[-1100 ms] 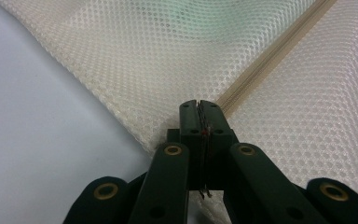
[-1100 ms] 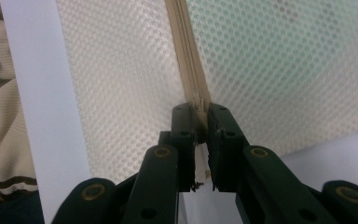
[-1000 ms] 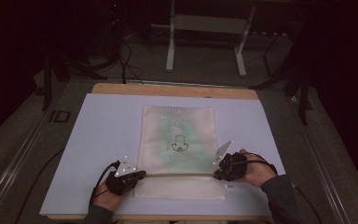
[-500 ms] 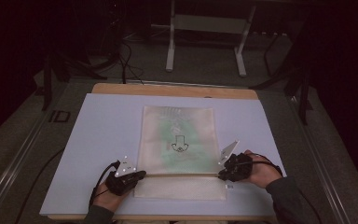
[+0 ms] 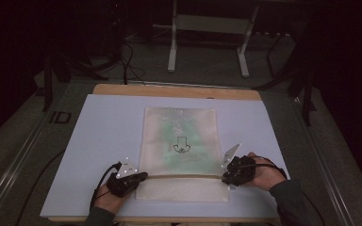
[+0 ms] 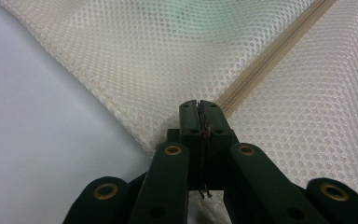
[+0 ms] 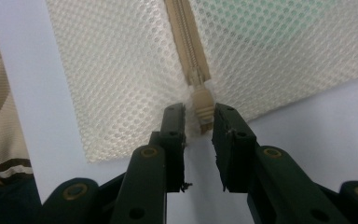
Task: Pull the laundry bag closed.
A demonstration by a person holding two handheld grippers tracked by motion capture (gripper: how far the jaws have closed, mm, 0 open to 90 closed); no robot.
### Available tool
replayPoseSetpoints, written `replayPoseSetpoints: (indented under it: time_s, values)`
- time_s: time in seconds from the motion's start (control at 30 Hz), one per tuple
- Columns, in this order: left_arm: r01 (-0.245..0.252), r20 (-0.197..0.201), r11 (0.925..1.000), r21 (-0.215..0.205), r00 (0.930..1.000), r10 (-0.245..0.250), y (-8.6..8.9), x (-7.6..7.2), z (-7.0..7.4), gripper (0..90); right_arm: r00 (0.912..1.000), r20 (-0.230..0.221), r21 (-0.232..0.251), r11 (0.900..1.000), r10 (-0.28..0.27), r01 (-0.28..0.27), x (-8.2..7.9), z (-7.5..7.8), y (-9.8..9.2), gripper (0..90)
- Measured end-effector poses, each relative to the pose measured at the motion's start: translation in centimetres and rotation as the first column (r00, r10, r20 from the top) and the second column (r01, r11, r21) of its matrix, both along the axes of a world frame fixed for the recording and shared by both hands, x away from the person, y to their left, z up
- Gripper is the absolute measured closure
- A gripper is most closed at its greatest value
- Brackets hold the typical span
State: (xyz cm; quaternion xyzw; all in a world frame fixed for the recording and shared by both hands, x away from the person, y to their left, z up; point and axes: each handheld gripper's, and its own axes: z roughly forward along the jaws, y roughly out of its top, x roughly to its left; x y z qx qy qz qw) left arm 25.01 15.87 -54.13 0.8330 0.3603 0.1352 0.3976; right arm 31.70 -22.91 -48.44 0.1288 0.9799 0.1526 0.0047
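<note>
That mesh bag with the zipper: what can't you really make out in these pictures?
- What is inside the mesh bag: high view, only a green blur and a small dark mark, veiled by the mesh.
- The zipper pull: high view, too small, beside the right gripper.
- The bag edge under the left gripper: left gripper view, covered by its closed jaws.

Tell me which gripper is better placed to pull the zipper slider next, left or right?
Right, probably. The right gripper has just been opening, with the zipper slider between its jaws. The left gripper is shut on the mesh bag.

Cream honeycomb-mesh bag, green inside
</note>
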Motion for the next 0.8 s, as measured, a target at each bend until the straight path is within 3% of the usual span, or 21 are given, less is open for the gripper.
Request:
replayPoseSetpoints:
  time_s: [0.3, 0.7, 0.8]
  values:
    - [0.0, 0.001, 1.0, 0.001, 1.0, 0.0, 0.0, 0.0, 0.0, 88.1, 0.9999, 0.007, 0.043, 0.999, -0.015, 0.015, -0.1, 0.4, -0.7, 70.0]
    - [-0.005, 0.004, 1.0, 0.002, 1.0, 0.005, 0.0, 0.0, 0.0, 86.7, 0.9983, 0.052, 0.107, 0.994, -0.026, 0.02, -0.2, 0.8, 0.0, 65.6]
    - [-0.004, 0.003, 1.0, 0.0, 1.0, 0.004, 0.0, 0.0, 0.0, 86.7, 0.9981, 0.058, 0.099, 0.995, -0.021, 0.015, -0.2, 0.7, 0.4, 64.9]
